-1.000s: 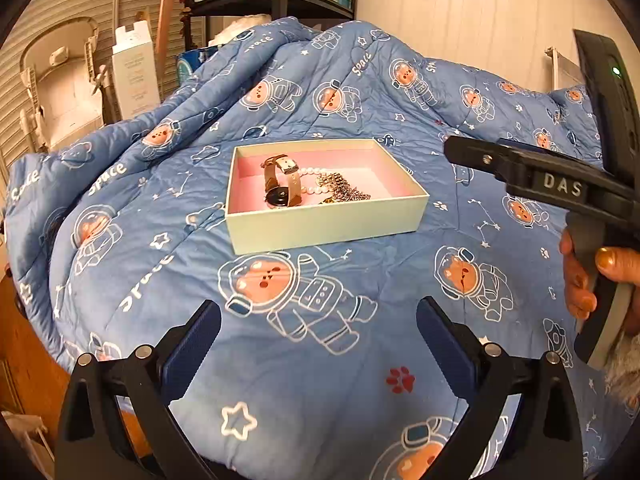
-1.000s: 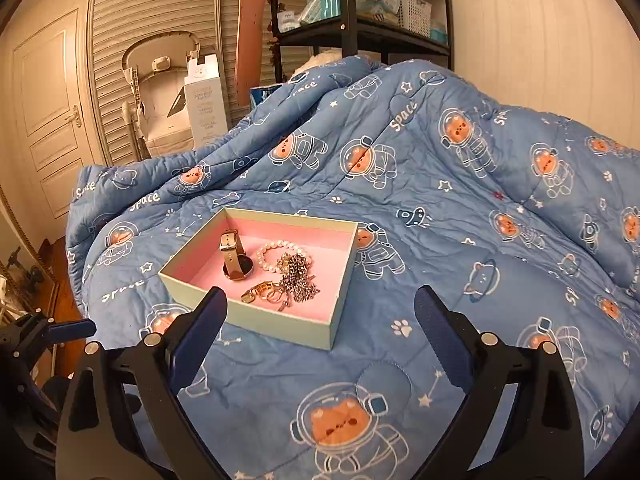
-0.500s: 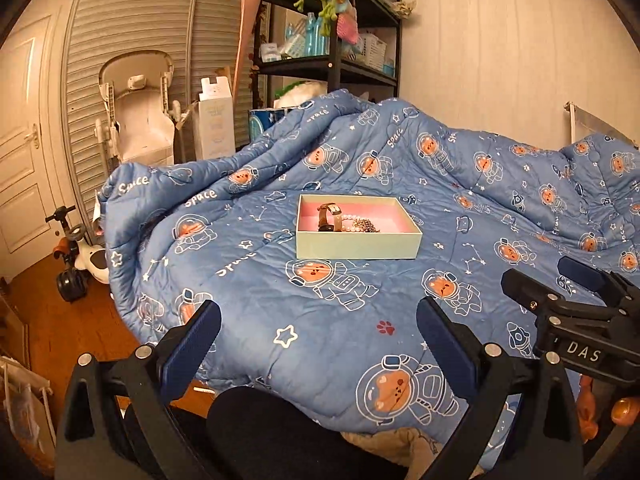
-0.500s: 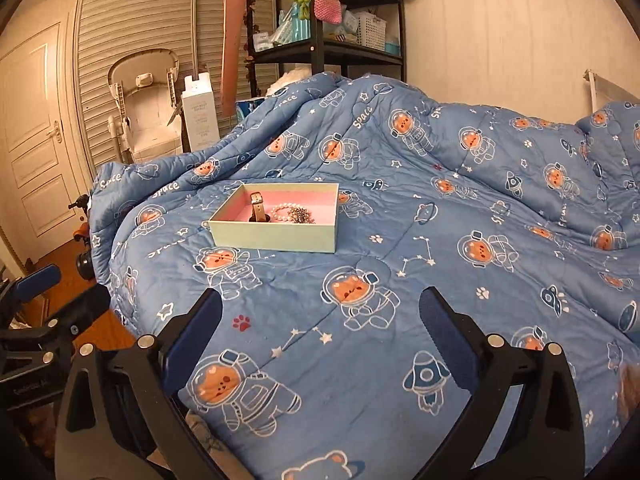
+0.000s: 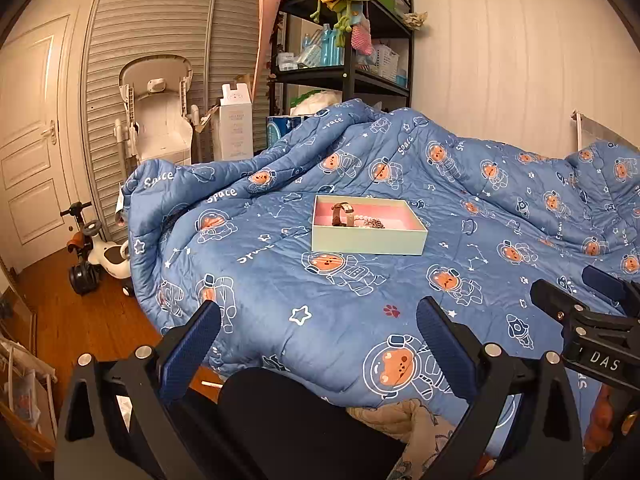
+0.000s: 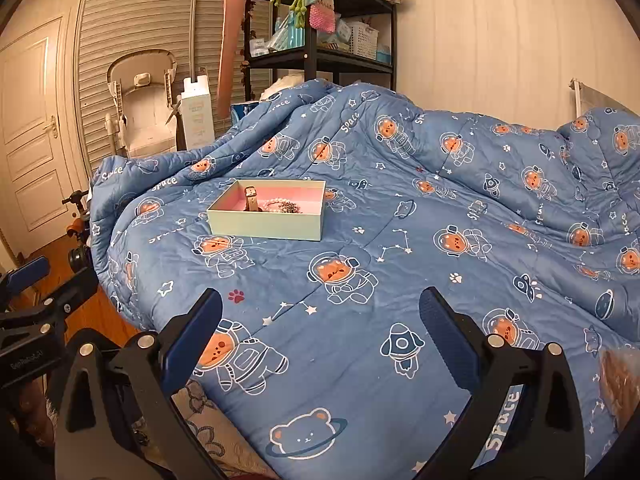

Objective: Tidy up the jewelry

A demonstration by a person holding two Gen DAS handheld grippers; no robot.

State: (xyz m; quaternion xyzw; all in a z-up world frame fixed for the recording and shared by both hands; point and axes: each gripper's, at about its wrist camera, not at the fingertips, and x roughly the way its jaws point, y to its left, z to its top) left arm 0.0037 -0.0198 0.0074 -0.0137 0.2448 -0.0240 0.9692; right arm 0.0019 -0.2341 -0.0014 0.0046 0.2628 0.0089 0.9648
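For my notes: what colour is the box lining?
Pink, inside the pale green rectangular jewelry box; clearest in the left wrist view.

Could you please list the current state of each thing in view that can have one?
left gripper: open, empty, apart from the box
right gripper: open, empty, apart from the box
box: lidless, resting on the quilt
watch: in the box, strap standing up
pearl bracelet: in the box
chain: heaped in the box
door: shut

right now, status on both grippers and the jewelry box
Left gripper open, empty. Right gripper open, empty. Pale green pink-lined box on blue quilt, jewelry inside. Nothing in the way.
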